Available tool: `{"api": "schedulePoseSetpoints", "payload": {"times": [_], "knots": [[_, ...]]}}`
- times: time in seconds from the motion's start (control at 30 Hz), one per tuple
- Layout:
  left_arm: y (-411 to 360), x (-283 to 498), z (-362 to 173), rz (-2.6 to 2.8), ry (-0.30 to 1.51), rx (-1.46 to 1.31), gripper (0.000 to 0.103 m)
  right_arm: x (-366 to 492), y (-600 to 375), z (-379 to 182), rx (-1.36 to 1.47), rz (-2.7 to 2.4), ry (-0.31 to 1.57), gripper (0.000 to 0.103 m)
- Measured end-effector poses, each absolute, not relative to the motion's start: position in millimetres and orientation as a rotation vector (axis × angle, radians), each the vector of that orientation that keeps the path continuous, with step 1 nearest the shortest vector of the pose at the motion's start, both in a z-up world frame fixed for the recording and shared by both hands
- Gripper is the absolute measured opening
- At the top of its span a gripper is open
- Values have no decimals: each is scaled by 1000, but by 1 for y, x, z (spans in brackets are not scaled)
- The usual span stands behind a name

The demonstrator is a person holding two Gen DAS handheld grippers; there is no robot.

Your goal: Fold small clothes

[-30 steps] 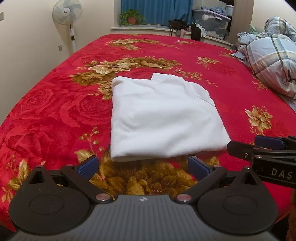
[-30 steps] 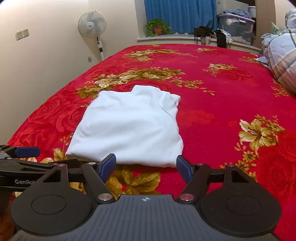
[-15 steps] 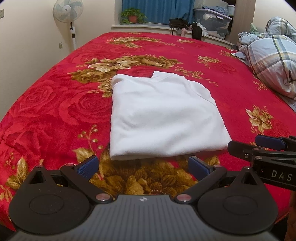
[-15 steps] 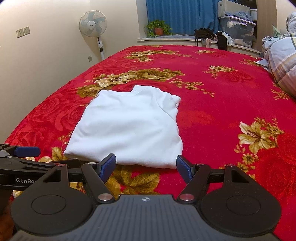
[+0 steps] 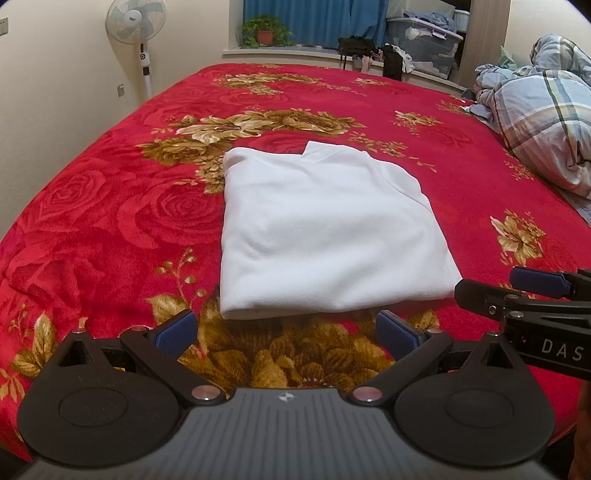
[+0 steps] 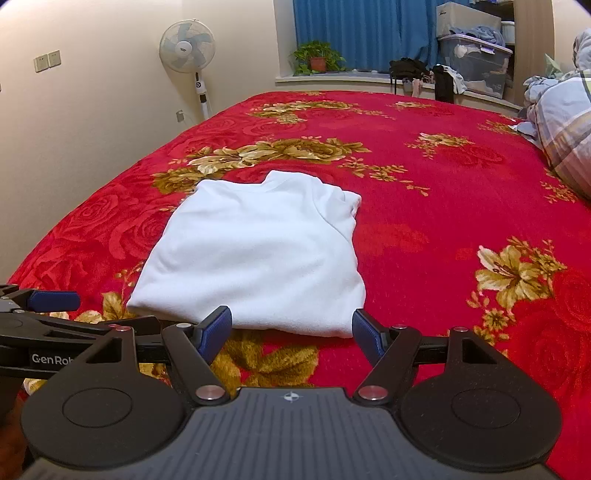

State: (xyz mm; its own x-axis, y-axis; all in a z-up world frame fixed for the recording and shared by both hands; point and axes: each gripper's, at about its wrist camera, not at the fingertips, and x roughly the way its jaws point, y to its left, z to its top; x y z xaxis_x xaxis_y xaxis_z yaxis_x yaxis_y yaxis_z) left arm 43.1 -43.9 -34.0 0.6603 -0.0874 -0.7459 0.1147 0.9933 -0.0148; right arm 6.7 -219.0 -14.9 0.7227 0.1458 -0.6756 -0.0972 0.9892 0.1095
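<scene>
Standing fan (image 5: 135,27) at 11 o'clock by the wall, left gripper (image 5: 286,330) jaws apart and empty, folded white shirt (image 5: 325,236) flat at centre of red floral bed (image 5: 110,206), right gripper (image 6: 291,332) jaws apart and empty, plaid quilt (image 5: 546,122) at 2 o'clock.

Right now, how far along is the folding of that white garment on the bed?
Done: the white garment lies as a neat folded rectangle on the red blanket. In hand: nothing; the left claw and right claw are both open, short of its near edge. Left: perhaps one more fold, or nothing; no other clothes to fold are clearly visible.
</scene>
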Motion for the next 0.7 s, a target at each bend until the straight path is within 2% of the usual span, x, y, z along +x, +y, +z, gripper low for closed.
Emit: {"api": "schedulePoseSetpoints", "payload": {"times": [0.7], "knots": [[-43,44,-34,-115,842,34,103,7,-219,-15,62,137,748,73]]}}
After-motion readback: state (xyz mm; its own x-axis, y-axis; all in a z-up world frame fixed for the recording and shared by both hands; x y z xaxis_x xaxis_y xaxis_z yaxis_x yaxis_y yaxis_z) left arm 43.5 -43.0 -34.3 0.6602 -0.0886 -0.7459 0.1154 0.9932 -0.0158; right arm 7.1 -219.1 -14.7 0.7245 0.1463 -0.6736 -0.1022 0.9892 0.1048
